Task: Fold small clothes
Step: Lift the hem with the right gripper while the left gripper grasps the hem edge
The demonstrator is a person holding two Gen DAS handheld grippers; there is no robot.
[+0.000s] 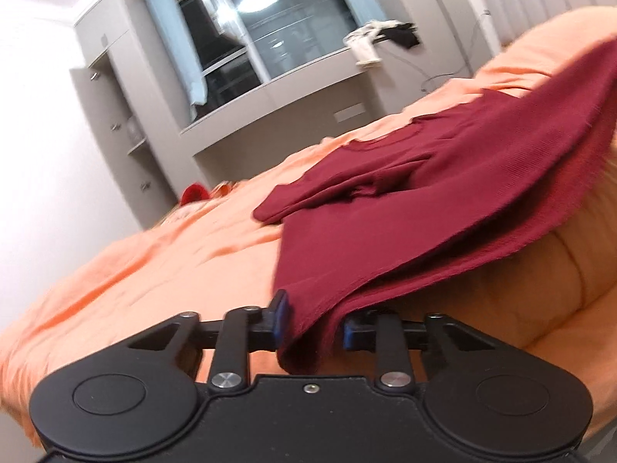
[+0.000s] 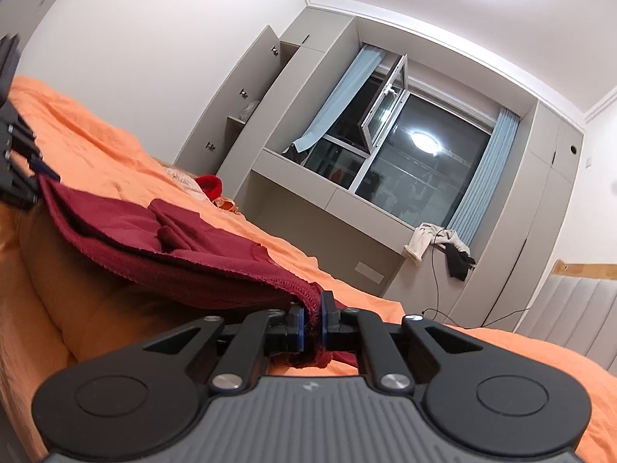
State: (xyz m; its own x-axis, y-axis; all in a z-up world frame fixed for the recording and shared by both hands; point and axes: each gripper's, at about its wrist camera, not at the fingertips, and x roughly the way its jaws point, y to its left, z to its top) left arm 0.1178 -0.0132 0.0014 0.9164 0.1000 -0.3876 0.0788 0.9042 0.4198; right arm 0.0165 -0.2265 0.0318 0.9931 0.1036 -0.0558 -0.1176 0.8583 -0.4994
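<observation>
A dark red small garment [image 1: 443, 193] lies partly folded on the orange bedspread [image 1: 154, 250], its near hem lifted off the bed. My left gripper [image 1: 314, 324] is shut on one corner of that hem. My right gripper [image 2: 311, 322] is shut on the other corner of the garment [image 2: 173, 247]. The left gripper also shows at the far left of the right wrist view [image 2: 23, 177]. The hem hangs stretched between the two grippers above the bedspread [image 2: 96, 142].
A red object [image 2: 210, 185] lies at the far end of the bed. Grey cabinets and a window ledge [image 2: 327, 200] stand behind the bed, with light and dark clothes [image 2: 443, 247] draped on the ledge. A padded headboard [image 2: 570, 308] is at the right.
</observation>
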